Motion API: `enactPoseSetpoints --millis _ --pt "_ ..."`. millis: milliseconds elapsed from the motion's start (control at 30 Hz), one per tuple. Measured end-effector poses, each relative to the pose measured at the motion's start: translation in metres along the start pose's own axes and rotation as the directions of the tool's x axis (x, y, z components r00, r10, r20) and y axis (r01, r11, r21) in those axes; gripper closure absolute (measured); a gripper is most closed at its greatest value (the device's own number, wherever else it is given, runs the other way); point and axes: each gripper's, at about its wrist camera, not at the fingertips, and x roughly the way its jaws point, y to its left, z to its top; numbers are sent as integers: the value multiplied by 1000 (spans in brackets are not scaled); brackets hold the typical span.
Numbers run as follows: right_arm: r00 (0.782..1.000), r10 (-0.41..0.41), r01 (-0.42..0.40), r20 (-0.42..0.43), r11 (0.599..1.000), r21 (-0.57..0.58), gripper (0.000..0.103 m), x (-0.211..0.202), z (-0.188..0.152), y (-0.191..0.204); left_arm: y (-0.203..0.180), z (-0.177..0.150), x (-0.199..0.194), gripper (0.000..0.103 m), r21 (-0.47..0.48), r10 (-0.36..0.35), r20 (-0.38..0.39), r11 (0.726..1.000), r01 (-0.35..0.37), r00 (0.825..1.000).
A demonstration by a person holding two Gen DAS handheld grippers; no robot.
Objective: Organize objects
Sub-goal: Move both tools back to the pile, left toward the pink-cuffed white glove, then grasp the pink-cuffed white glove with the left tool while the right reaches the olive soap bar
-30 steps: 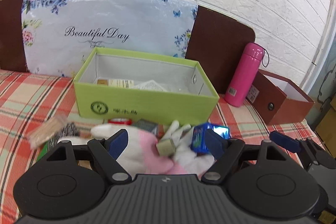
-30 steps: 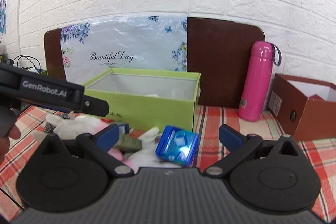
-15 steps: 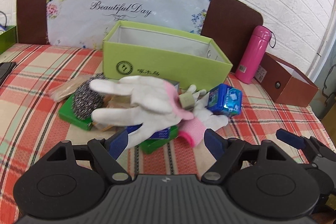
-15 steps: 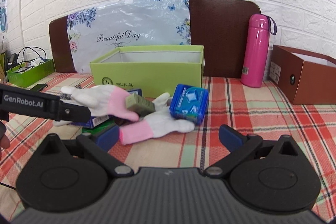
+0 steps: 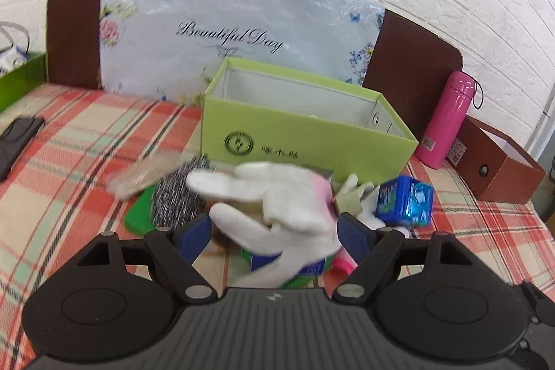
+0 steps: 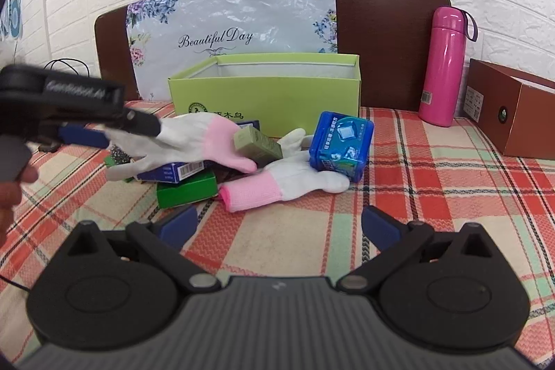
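Observation:
A pile of objects lies in front of the open green box [image 5: 305,130] [image 6: 267,92]. A white glove with a pink cuff [image 5: 277,207] [image 6: 194,141] lies on top of the pile, between the open fingers of my left gripper [image 5: 275,236] [image 6: 90,134]. A second white and pink glove [image 6: 277,182] lies flat on the cloth, with a blue box [image 5: 406,201] [image 6: 341,144] on it. A small olive box [image 6: 258,144], a blue carton [image 6: 173,170], a green box [image 6: 185,189] and a steel scourer [image 5: 180,193] are in the pile. My right gripper [image 6: 279,226] is open and empty, short of the pile.
A pink bottle [image 6: 445,65] [image 5: 447,120] and an open brown box [image 6: 513,113] [image 5: 499,162] stand to the right. A flowered bag [image 6: 236,37] leans on the brick wall behind. A dark phone [image 5: 17,141] lies at far left on the plaid cloth [image 6: 433,196].
Both grippers pulled back from the pile, then my left gripper moved in again over the top glove. The objects have not moved.

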Motion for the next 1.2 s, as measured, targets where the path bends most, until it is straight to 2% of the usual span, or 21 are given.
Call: enactPoseSetpoints --millis 167,200,233,300,400,433,533,733,767,800,867,900,933,967,1000,1067,1100,1167,1200 --pt "1000 -6 6 -9 1000 2 0 1 -1 -1 -9 14 21 23 60 -29 1 998 29 1000" --pt "1000 -7 7 -11 1000 2 0 3 -1 -2 -10 15 25 35 74 -31 -12 997 32 999" --pt "1000 -6 6 -14 1000 1 0 4 -1 -2 -11 15 29 52 87 -33 -31 996 36 999" --pt "1000 -3 3 -22 1000 -5 0 10 -1 -1 -10 13 34 72 95 -39 -58 994 45 998" --pt "999 3 -3 -40 1000 -14 1 24 -1 0 -5 9 24 90 88 -80 -57 993 85 995" --pt "999 5 -6 -47 1000 -18 1 30 0 1 -3 8 18 91 77 -104 -61 991 109 993" --pt "998 17 -20 -64 999 -45 7 48 3 3 2 0 -2 92 74 -152 -73 985 158 986" --pt "995 21 -28 -97 997 -72 18 80 7 5 20 -34 -38 92 84 -154 -130 983 166 979" --pt "994 24 -32 -104 997 -69 24 84 7 5 25 -42 -43 92 73 -151 -146 984 163 978" --pt "993 30 -37 -114 997 -64 35 89 7 4 29 -48 -46 92 61 -147 -159 986 158 976" --pt "991 51 -57 -124 997 -43 49 95 5 1 36 -57 -51 92 45 -135 -180 988 145 974" --pt "993 50 -55 -110 998 -43 63 94 4 1 38 -60 -53 92 38 -129 -183 990 138 975" --pt "993 51 -56 -105 997 -44 71 93 4 1 40 -63 -55 92 29 -130 -184 990 137 974" --pt "993 55 -59 -101 997 -40 90 91 4 0 43 -64 -57 91 20 -133 -180 990 138 975" --pt "994 54 -58 -99 998 -33 92 88 4 -1 43 -64 -57 91 15 -134 -179 990 139 975" --pt "993 70 -72 -96 997 -18 93 80 3 -5 42 -63 -57 86 18 -138 -175 990 143 975" --pt "993 77 -78 -93 997 -11 93 74 1 -8 41 -62 -56 78 25 -136 -169 990 142 976" --pt "994 75 -77 -83 997 -14 93 60 -3 -13 39 -60 -56 57 44 -127 -149 990 135 981" --pt "994 75 -76 -78 997 -15 93 51 -6 -17 38 -58 -56 39 58 -127 -133 989 135 983"
